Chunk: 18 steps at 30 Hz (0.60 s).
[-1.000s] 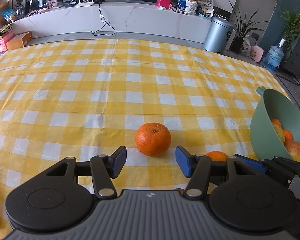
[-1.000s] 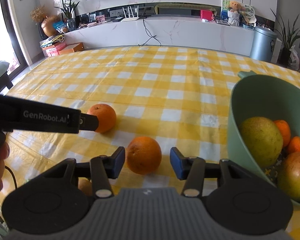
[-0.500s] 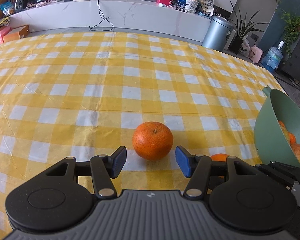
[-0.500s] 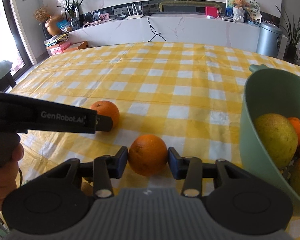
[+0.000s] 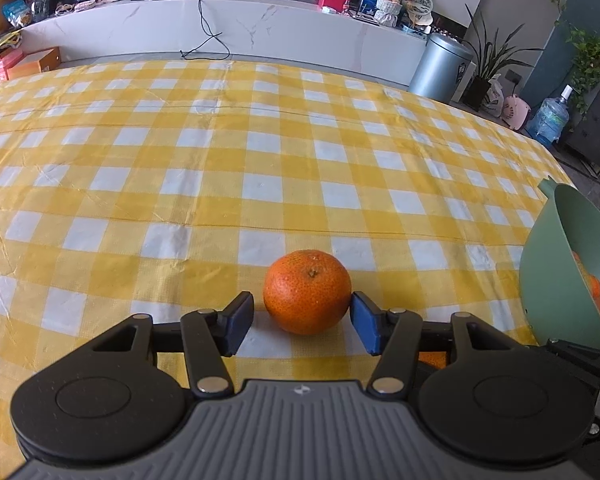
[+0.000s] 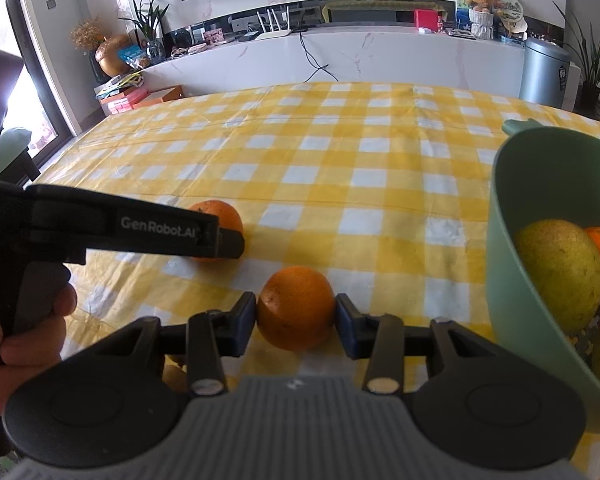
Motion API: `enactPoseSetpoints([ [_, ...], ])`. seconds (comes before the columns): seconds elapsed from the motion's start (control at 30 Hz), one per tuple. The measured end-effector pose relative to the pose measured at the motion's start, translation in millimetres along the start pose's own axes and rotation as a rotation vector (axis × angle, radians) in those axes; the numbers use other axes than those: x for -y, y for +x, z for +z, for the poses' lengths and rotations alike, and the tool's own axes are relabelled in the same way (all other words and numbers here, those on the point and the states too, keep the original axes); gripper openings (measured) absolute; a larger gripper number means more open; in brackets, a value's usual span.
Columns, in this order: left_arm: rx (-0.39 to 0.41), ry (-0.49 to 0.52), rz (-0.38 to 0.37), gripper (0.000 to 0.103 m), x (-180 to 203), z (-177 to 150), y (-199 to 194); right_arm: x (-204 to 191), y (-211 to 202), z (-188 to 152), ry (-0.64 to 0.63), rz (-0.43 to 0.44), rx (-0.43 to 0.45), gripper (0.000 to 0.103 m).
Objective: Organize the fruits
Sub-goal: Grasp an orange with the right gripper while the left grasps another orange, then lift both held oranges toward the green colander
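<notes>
Two grippers: right gripper (image 6: 296, 320) clamps an orange (image 6: 296, 307); left gripper (image 5: 302, 322), closing (left pad clear), may nudge its mandarin (image 5: 307, 291) away.

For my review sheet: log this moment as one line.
left claw: closing around mandarin | right claw: shut on orange | bowl: holds fruit

The left gripper (image 5: 302, 320) has dropped closer to the round, dimpled orange tangerine (image 5: 307, 291) at lower centre of its view, its jaws just closing: the right pad now touches the fruit, the left stands just clear. In the right wrist view, the right gripper (image 6: 296, 322) has closed onto a smooth orange citrus fruit (image 6: 296, 307), both pads now pressing its sides.
</notes>
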<state>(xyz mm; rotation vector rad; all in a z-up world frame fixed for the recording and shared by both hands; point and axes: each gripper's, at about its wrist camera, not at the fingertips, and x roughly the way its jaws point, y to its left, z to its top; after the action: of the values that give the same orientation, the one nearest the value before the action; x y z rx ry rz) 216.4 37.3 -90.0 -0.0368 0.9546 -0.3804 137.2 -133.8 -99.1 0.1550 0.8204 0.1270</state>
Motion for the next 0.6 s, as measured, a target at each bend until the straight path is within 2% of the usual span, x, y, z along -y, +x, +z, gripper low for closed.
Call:
enactPoseSetpoints([
  [0.07, 0.0, -0.006, -0.018, 0.053, 0, 0, 0, 0, 0, 0, -0.001, 0.0, 0.001, 0.04],
  [0.33, 0.02, 0.0, 0.028, 0.051, 4, -1, -6, -4, -6, 1, -0.027, -0.008, 0.014, 0.04],
  [0.6, 0.07, -0.012, 0.043, 0.051, 13, -1, -37, -10, -31, 5, -0.075, -0.02, 0.061, 0.04],
])
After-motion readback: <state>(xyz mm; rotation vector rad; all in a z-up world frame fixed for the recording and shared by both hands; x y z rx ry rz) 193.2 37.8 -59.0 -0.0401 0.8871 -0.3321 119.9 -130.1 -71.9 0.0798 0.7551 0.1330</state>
